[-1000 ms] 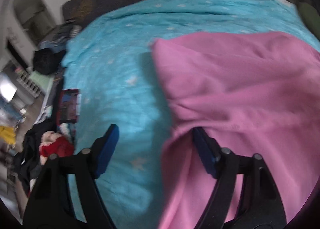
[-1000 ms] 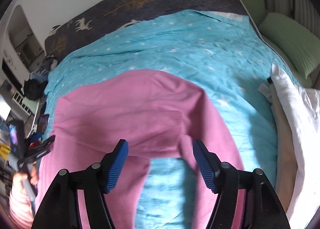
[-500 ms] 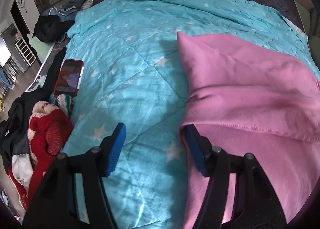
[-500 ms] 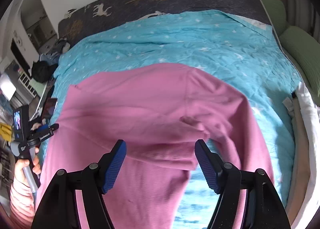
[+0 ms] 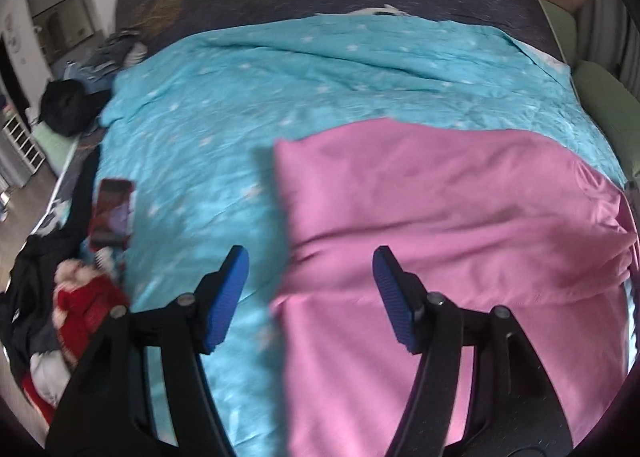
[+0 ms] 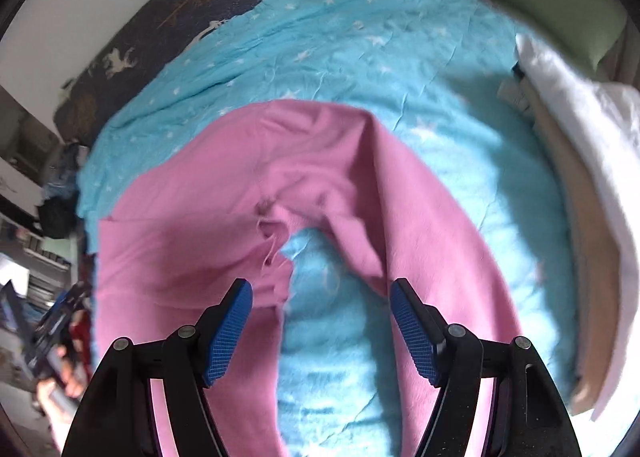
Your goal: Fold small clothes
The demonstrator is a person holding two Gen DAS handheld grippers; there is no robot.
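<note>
While both claws hang released above the bed, the pink trousers point(image 6: 224, 217) lie spread on the blue star quilt point(image 5: 224, 125), waist toward the headboard edge and the two legs running back toward the foot edge. That flat layout suits a fold: the legs are parted with quilt showing between them, so one can be laid over the other. The left claw point(image 5: 308, 297) hovers with its jaws wide, straddling the trousers' left side edge, holding nothing. The right claw point(image 6: 320, 321) is equally wide, poised over the gap just below the crotch, one pad above each inner leg edge, empty too. Some fabric bunches at the crotch and would likely need smoothing first.

Along the bed's left edge lie a phone point(image 5: 112, 213), a red garment point(image 5: 84, 309) and dark clothes, well apart from the trousers. White and beige folded cloth point(image 6: 568, 161) stacks along the right edge, near the right leg; I judge it the only thing that could crowd a fold.
</note>
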